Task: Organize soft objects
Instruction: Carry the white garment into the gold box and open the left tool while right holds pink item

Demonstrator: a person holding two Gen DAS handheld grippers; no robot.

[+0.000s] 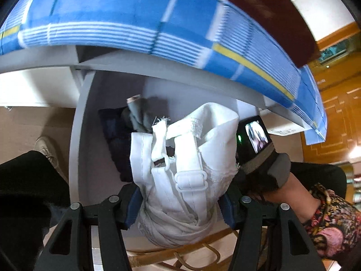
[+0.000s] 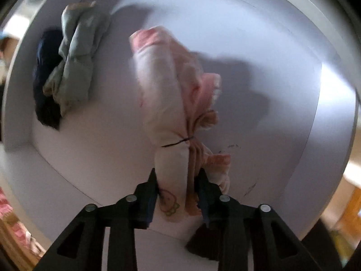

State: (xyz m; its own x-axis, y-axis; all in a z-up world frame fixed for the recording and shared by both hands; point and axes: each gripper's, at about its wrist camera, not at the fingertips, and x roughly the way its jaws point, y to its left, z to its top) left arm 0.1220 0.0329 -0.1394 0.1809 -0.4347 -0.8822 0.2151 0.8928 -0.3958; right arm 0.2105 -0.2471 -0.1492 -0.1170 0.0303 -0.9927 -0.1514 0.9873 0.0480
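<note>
Already two pieces lie put away at the left of the grey drawer (image 2: 259, 52): a dark navy garment (image 2: 41, 72) against the left wall, and a grey-green garment (image 2: 74, 63) crumpled on top of it and touching it. That much of the sorting looks done, though neither piece is neatly folded.

Next to the right, the left tongs (image 1: 180, 207) are clenched on a white garment (image 1: 187, 158) with straps and a plastic slider buckle. The bundle bulges between the blue pads and hangs over the drawer, just in front of the stowed pair; from this view it seems not yet set down, so its place remains to be found.

Further right, the right tongs (image 2: 178, 192) grip a pale pink garment (image 2: 162, 94) with a small cartoon print near the pads and a ruffled edge. It is bunched lengthwise and reaches into the middle of the drawer. The picture is blurred, so whether its far end rests on the drawer floor I cannot tell.

Above the drawer, a blue checked cloth (image 1: 135, 15) covers the bed or counter overhead.

By my reckoning the task is about halfway: two items in, two held over the open floor at centre and right, each to be released and perhaps tidied.
</note>
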